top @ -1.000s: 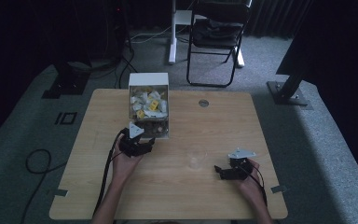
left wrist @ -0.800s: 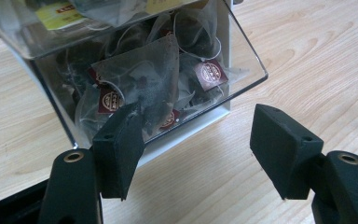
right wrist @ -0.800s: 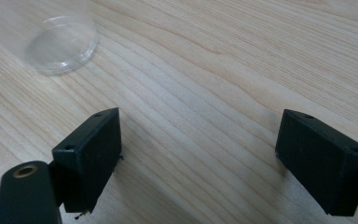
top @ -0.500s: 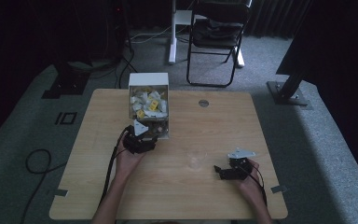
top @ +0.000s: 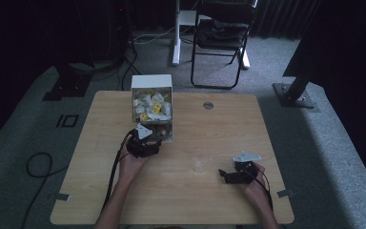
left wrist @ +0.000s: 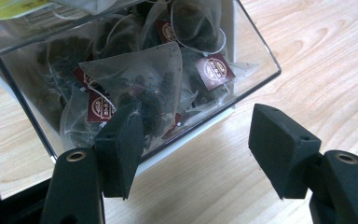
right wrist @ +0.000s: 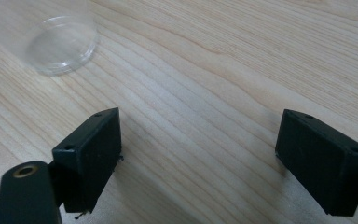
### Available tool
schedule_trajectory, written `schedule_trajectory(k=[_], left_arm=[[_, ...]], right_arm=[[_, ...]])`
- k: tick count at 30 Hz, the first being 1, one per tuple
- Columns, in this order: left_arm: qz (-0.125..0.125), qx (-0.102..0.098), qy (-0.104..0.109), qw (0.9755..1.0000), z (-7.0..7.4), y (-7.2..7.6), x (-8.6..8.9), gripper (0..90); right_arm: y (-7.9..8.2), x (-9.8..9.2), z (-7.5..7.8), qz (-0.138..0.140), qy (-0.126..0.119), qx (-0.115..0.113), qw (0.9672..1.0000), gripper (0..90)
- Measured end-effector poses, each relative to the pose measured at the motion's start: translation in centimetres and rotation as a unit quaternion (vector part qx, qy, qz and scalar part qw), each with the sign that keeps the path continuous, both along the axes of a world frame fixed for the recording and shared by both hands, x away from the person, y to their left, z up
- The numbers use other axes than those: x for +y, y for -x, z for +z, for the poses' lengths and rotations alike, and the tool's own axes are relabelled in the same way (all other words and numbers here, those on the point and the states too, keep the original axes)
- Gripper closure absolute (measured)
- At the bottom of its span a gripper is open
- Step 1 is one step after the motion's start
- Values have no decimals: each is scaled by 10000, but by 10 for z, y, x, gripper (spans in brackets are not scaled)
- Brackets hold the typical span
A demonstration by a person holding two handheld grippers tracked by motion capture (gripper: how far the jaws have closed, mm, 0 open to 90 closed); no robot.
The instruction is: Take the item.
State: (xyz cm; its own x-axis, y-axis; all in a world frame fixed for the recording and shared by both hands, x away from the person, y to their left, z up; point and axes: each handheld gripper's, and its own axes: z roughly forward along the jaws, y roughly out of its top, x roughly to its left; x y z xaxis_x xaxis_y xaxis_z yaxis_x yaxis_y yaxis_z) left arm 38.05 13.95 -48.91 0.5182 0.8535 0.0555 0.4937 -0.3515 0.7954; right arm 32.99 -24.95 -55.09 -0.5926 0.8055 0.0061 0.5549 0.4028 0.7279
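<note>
Black jaws of the left gripper stand spread with nothing between them at the near corner of a clear box, one tip overlapping a pyramid tea bag behind its wall. Farther right on the wooden table, the right gripper rests released and empty on the near side, a clear glass standing just beyond it to the left.
</note>
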Motion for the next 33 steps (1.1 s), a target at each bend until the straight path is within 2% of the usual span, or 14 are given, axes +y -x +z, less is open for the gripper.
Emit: schedule_trajectory(k=[8, 12, 15, 18, 20, 27, 33], left_arm=[[-55, 86, 137, 9999, -2, 13, 4, 399], [-74, 82, 100, 9999, -2, 20, 4, 403], [-105, 39, 152, 9998, 0, 29, 3, 408], [-116, 118, 166, 9997, 1, 34, 2, 424], [-59, 66, 122, 9999, 2, 35, 2, 425], [184, -306, 197, 9992, 11, 36, -1, 446], [353, -366, 165, 9986, 16, 28, -5, 492]], right_arm=[[0, 0, 0, -3, -2, 2, 10000, 142], [0, 0, 0, 0, -1, 0, 10000, 142], [0, 0, 0, 0, 0, 0, 10000, 142], [0, 0, 0, -3, -2, 3, 10000, 141], [0, 0, 0, 0, -1, -1, 10000, 141], [0, 0, 0, -1, -2, 0, 10000, 141], [0, 0, 0, 1, -1, -2, 10000, 142]])
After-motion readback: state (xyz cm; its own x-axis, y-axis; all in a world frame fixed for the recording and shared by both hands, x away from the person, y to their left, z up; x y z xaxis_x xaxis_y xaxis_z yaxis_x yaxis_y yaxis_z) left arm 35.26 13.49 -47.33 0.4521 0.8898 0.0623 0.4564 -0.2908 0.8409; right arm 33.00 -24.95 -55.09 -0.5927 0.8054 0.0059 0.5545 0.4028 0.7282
